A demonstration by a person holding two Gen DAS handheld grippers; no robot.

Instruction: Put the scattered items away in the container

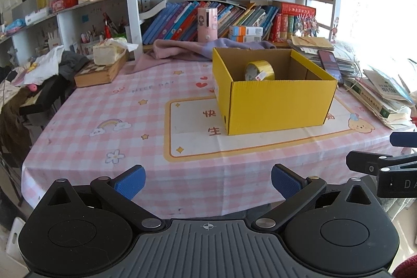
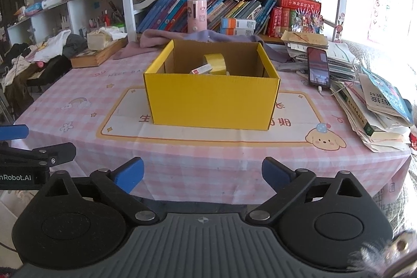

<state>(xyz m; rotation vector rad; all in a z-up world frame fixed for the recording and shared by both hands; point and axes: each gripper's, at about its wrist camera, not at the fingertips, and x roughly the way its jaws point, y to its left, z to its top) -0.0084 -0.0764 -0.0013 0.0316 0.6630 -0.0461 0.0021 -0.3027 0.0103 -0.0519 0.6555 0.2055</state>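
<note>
A yellow cardboard box (image 1: 278, 103) (image 2: 212, 100) stands open on the pink checked tablecloth. Inside it lies a roll of yellow tape (image 1: 259, 70) (image 2: 215, 63) and a small white and red box (image 2: 200, 69) leaning beside the roll. My left gripper (image 1: 207, 183) is open and empty at the table's near edge, left of the box. My right gripper (image 2: 202, 175) is open and empty at the near edge, straight in front of the box. Each gripper's fingers show at the side of the other's view.
A phone (image 2: 317, 67) and stacked books and papers (image 2: 375, 108) lie at the right. A wooden box (image 1: 100, 72) with tissues sits at the back left, a pink cloth (image 1: 179, 50) and a pink cylinder (image 1: 207, 24) behind the box. Bookshelves line the back.
</note>
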